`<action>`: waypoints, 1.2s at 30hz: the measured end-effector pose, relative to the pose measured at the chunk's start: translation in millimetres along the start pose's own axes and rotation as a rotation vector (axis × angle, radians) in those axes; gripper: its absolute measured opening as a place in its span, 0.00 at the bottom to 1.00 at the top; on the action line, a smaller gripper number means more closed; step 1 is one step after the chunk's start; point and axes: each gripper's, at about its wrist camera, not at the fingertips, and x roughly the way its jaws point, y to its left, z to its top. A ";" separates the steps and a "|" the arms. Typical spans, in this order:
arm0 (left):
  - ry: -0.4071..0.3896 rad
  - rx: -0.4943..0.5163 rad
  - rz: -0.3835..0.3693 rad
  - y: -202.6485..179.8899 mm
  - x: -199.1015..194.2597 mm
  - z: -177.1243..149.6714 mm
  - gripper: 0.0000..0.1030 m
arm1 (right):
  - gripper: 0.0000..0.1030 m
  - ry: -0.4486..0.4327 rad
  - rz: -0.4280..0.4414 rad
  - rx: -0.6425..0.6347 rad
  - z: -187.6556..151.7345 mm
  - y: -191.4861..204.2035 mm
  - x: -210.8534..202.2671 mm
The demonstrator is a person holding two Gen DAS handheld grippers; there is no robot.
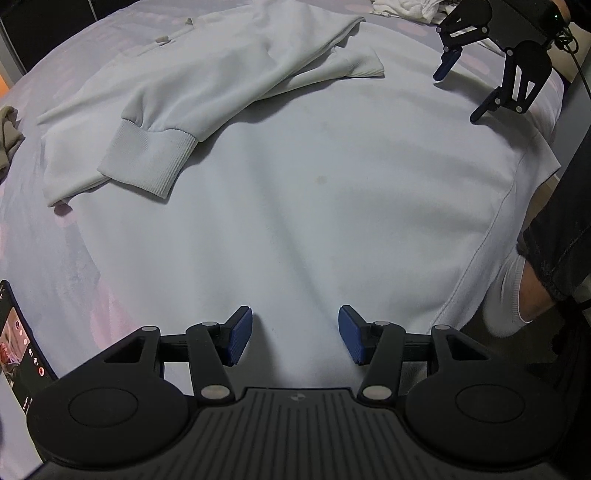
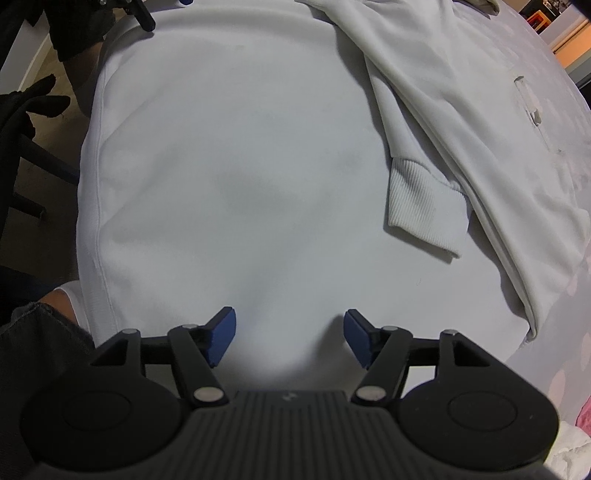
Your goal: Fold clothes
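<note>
Left wrist view: the left tool [image 1: 295,334] hovers low over the body of a white sweatshirt [image 1: 295,192] spread flat on a bed [image 1: 44,258], its blue pads [image 1: 240,334] standing apart with nothing between them. One sleeve is folded across the body toward ten o'clock, its ribbed cuff [image 1: 147,162] lying on the cloth; a second cuff [image 1: 364,64] lies near twelve o'clock. At two o'clock the right tool [image 1: 463,90] hangs above the far edge of the sweatshirt, its fingers spread wide and holding nothing. A phone [image 1: 20,343] with a lit screen rests on the bed at eight o'clock, and a crumpled white garment [image 1: 402,9] sits at the top edge. A person's leg in dark trousers [image 1: 557,236] stands beside the bed at three o'clock. In the right wrist view, the right tool [image 2: 290,338] likewise shows its pads apart just over the sweatshirt [image 2: 240,166], with the folded sleeve's cuff [image 2: 424,210] at two o'clock.
</note>
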 end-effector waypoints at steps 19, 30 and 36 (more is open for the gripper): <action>0.017 0.004 -0.005 -3.2 4.8 2.1 0.48 | 0.69 0.013 0.001 -0.003 -11.3 -0.5 6.0; 0.010 -0.033 0.005 3.4 1.5 2.3 0.49 | 0.72 0.010 -0.001 0.018 -19.1 -4.8 8.8; 0.003 -0.080 0.001 12.5 -4.6 1.3 0.50 | 0.72 -0.021 -0.014 0.109 -30.8 -20.1 3.8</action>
